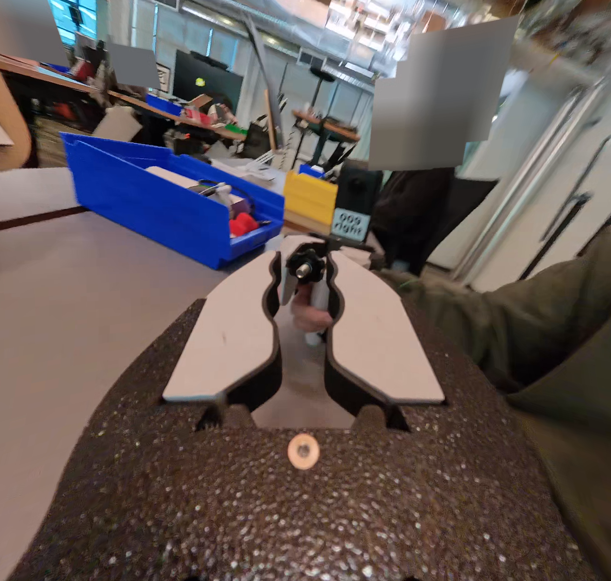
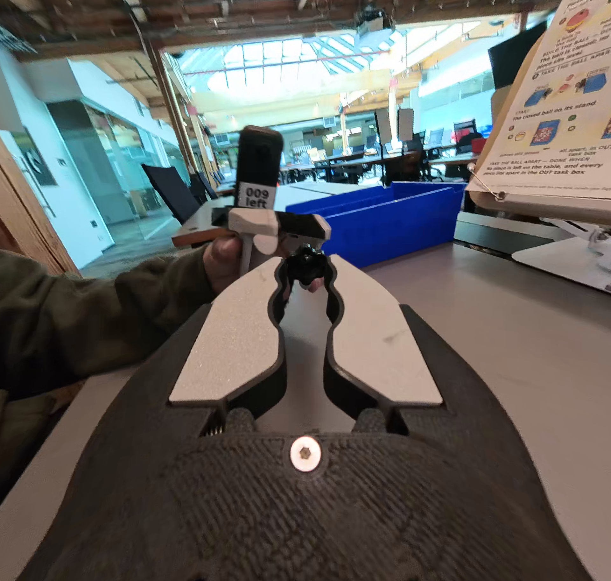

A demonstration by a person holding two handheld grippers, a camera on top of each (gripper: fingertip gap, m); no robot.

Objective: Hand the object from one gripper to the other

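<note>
A small black star knob with a metal bolt (image 1: 302,267) is held in the air above the grey table (image 1: 82,317). My left gripper (image 1: 304,262) has its fingertips closed against the knob's sides. In the right wrist view, my right gripper (image 2: 305,264) also grips the same knob (image 2: 304,269) at its tips. The two grippers face each other tip to tip. The right gripper's white fingers (image 1: 287,284) show just behind the knob in the left wrist view. The left gripper's white fingers (image 2: 264,244) show behind it in the right wrist view.
A blue bin (image 1: 148,198) with loose parts and a yellow bin (image 1: 309,198) stand beyond the grippers. A blue bin (image 2: 380,221) and an instruction sheet on a stand (image 2: 545,102) are at the right. Olive sleeves (image 1: 496,317) (image 2: 82,317) reach in.
</note>
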